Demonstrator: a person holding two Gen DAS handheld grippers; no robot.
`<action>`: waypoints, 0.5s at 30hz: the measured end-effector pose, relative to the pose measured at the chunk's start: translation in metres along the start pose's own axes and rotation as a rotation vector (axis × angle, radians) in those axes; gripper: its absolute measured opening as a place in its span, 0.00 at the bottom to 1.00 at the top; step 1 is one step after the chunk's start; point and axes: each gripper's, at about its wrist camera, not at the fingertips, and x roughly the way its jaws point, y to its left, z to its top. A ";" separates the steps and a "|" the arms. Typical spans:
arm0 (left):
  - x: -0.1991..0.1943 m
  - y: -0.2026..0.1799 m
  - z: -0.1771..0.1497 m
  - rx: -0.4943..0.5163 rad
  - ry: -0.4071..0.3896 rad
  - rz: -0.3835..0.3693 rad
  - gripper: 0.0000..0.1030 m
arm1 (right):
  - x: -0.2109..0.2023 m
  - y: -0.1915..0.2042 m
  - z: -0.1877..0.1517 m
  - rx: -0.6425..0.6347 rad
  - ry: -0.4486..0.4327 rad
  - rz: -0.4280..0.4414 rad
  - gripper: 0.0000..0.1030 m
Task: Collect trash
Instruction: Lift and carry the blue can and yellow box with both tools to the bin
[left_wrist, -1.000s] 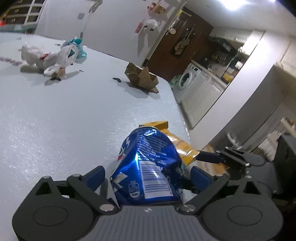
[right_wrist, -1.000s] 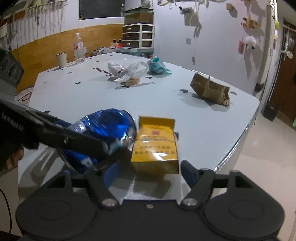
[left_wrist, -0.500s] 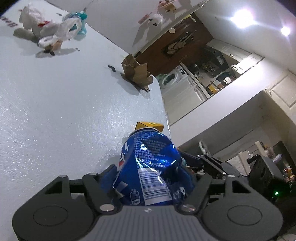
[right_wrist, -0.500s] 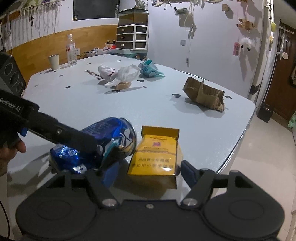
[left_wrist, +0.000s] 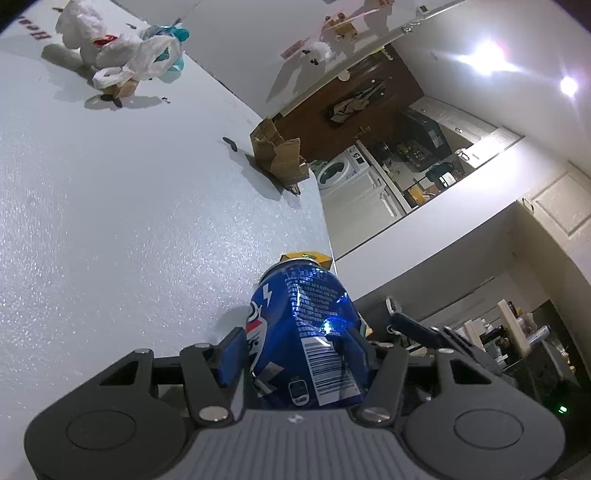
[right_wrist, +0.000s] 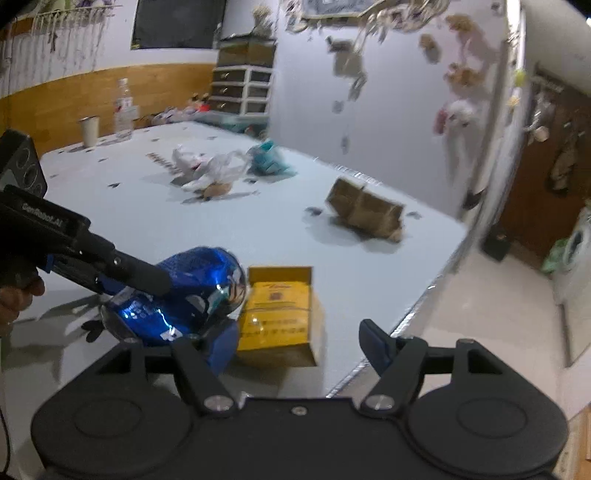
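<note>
left jaws: closing on crushed blue can (left_wrist: 306, 339), pads at its sides, can lying on worktop (left_wrist: 110, 229).
right jaws: apart, empty, yellow cigarette box (right_wrist: 277, 317) between them, untouched.
can risk: dented wall may slip or buckle more.
box risk: touching can, near worktop edge; a nudge could knock it off.

Right wrist view: can (right_wrist: 177, 295) lower left on table (right_wrist: 369, 273), w/ box (right_wrist: 277, 314) just right of it. Cardboard (right_wrist: 365, 210) center-right near table edge; bags (right_wrist: 210, 170) upper center, well apart.
</note>
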 end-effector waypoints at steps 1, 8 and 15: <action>0.000 -0.001 0.000 0.006 -0.001 0.002 0.56 | -0.005 0.000 0.000 0.016 -0.011 0.004 0.68; -0.002 0.002 -0.004 -0.012 -0.016 -0.010 0.55 | -0.015 -0.004 0.004 0.252 -0.068 0.183 0.24; 0.003 0.009 -0.003 -0.076 -0.018 -0.086 0.54 | 0.017 0.005 -0.001 0.263 0.003 0.169 0.05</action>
